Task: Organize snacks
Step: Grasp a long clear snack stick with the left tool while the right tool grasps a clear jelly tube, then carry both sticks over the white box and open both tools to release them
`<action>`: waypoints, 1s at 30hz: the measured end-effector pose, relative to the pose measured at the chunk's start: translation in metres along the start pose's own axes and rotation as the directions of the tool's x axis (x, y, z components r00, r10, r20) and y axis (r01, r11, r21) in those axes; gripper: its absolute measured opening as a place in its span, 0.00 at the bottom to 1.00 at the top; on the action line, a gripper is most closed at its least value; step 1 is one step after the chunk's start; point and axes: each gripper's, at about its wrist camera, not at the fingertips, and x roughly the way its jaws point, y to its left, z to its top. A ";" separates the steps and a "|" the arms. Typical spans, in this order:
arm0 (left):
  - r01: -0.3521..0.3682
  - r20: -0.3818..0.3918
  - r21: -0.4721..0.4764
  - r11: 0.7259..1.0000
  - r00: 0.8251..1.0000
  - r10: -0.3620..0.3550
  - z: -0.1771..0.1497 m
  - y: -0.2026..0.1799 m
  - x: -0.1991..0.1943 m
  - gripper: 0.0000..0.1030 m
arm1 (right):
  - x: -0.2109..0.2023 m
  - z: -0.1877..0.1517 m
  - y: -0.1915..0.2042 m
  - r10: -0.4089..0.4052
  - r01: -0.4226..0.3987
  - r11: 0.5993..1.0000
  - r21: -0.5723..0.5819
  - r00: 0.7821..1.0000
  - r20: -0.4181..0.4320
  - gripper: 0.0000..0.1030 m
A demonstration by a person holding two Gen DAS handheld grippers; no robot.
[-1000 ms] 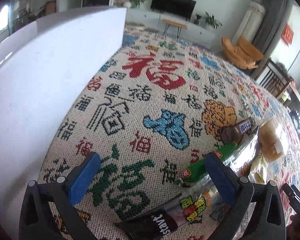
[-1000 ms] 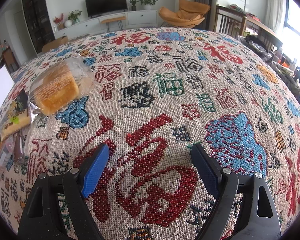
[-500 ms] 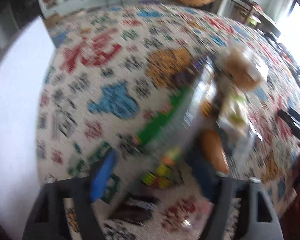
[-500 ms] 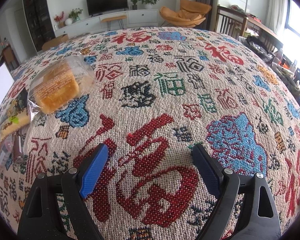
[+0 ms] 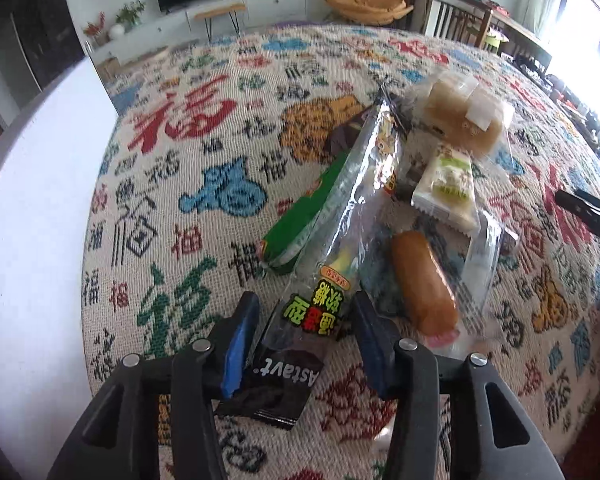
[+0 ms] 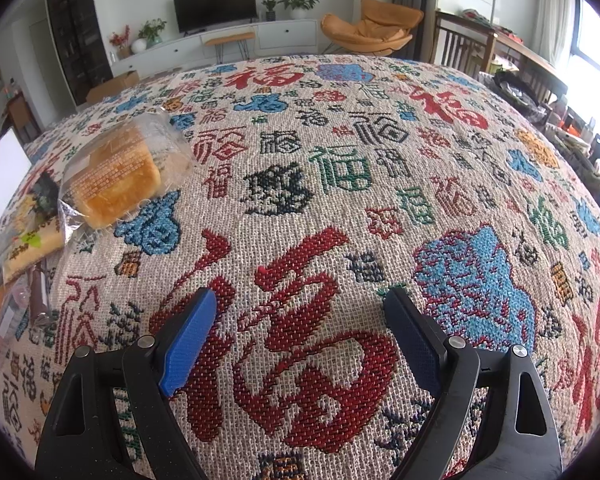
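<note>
My left gripper (image 5: 304,320) jaws have just been closing around the long packet (image 5: 348,216) for pickup, pads not yet pressing; right gripper (image 6: 300,332) idles open.

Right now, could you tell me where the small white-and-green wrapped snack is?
In the left wrist view, the white-and-green wrapped snack lies right of centre on the patterned cloth, just below the clear-bagged bread and above the wrapped sausage-shaped bun.

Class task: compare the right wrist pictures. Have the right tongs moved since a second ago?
No. The right tongs frame the same big red character on the tablecloth as before.
</note>
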 end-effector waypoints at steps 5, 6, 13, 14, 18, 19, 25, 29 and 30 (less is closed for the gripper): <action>-0.042 0.058 0.005 0.999 0.997 0.041 -0.009 -0.010 -0.012 0.15 | -0.042 -0.027 0.022 0.372 -0.367 0.923 0.119 0.928 -0.022 0.86; -0.030 0.069 -0.025 0.999 0.997 0.032 -0.012 -0.008 -0.016 0.12 | -0.049 -0.031 0.038 0.457 -0.450 0.885 0.120 0.888 -0.040 0.85; 0.061 0.216 -0.229 0.972 0.976 -0.011 -0.065 0.018 -0.088 0.09 | -0.034 -0.029 0.151 0.620 -0.595 0.784 0.178 0.766 -0.170 0.82; 0.063 0.232 -0.237 0.970 0.973 -0.006 -0.070 0.021 -0.095 0.09 | -0.026 -0.026 0.165 0.594 -0.571 0.804 0.166 0.782 -0.190 0.82; 0.059 0.238 -0.242 0.969 0.971 0.000 -0.087 0.026 -0.096 0.09 | -0.020 -0.025 0.207 0.462 -0.465 0.884 0.047 0.854 -0.237 0.84; 0.070 0.225 -0.255 0.964 0.974 -0.011 -0.092 0.029 -0.090 0.09 | -0.021 -0.026 0.218 0.421 -0.434 0.901 -0.003 0.876 -0.237 0.83; 0.104 0.220 -0.250 0.963 0.974 -0.048 -0.117 0.028 -0.084 0.09 | -0.031 -0.033 0.187 0.354 -0.380 0.924 -0.051 0.897 -0.266 0.19; 0.193 0.275 -0.307 0.932 0.955 -0.108 -0.116 0.038 -0.095 0.09 | -0.040 -0.031 0.141 0.470 -0.461 0.882 0.102 0.840 -0.271 0.17; 0.216 0.299 -0.310 0.926 0.947 -0.121 -0.113 0.040 -0.103 0.09 | -0.044 -0.031 0.134 0.497 -0.480 0.867 0.132 0.827 -0.264 0.17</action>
